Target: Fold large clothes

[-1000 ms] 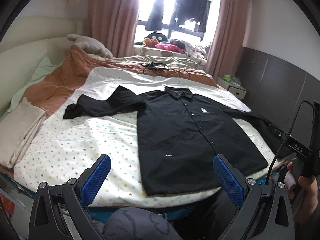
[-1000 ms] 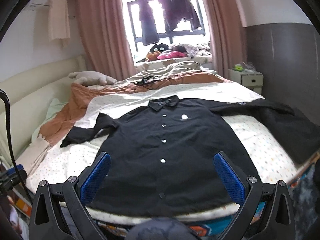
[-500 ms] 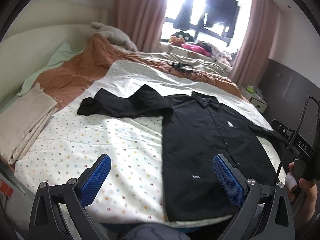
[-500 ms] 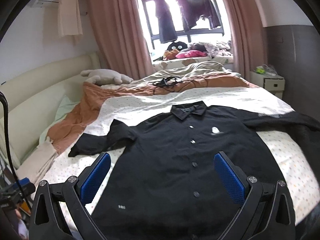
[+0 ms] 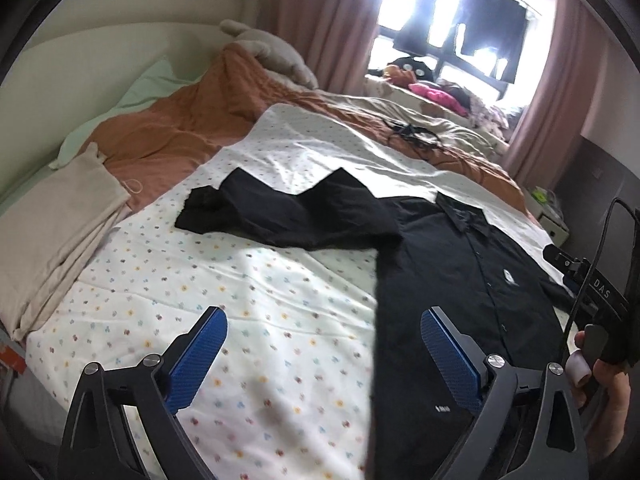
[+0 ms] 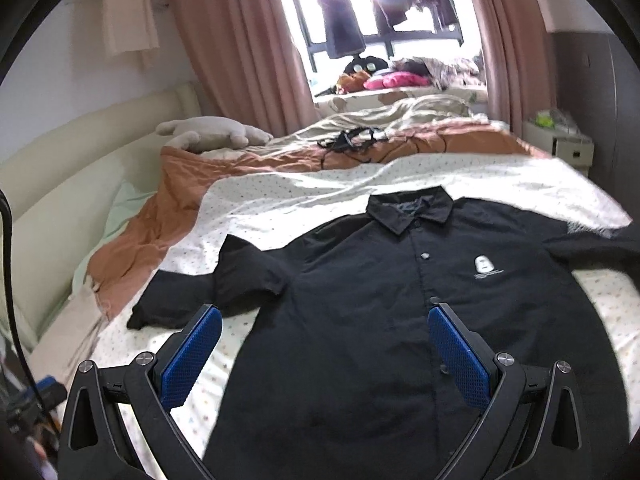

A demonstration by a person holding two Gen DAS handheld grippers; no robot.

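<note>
While both grippers hang spread wide and empty, the left gripper (image 5: 322,356) over the dotted white bedsheet (image 5: 240,300) and the right gripper (image 6: 324,350) over the black button-up shirt (image 6: 380,300), folding has not begun. Ahead-left of both, the crumpled left sleeve (image 5: 280,216) probably needs gripping and drawing inward first.

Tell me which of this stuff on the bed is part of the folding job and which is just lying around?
For the job:
black button-up shirt
left gripper
right gripper

Lying about:
plush toy
orange blanket
folded beige cloth
black cable
</note>
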